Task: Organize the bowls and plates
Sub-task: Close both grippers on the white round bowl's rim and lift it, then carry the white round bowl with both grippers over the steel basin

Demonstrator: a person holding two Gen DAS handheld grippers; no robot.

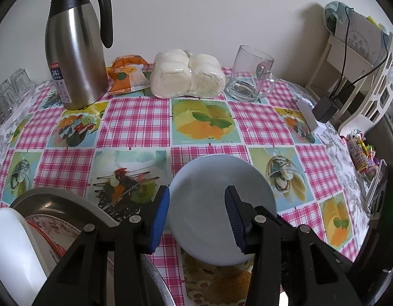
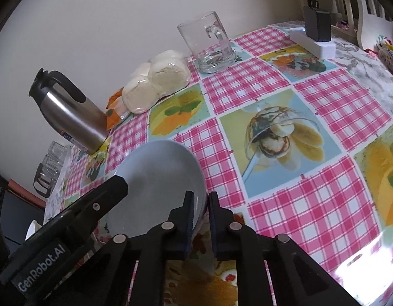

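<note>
One pale blue plate (image 2: 155, 186) is sitting on the checked worktop (image 2: 311, 204), near its front edge. The right claw (image 2: 199, 204) is pinching the plate's right rim, its two fingers narrowed onto it. The left claw (image 1: 197, 205) is reaching over the same plate's left side, part open; whether it is gripping cannot be told. Behind are standing one steel jug (image 1: 74, 61), one glass mug (image 1: 249, 76) and one pack of four buns (image 1: 187, 76). At the left, one stack of dishes (image 1: 43, 227) is showing.

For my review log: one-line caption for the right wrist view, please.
Right tool pinches the rim of a pale blue plate on a checked tablecloth.
</note>
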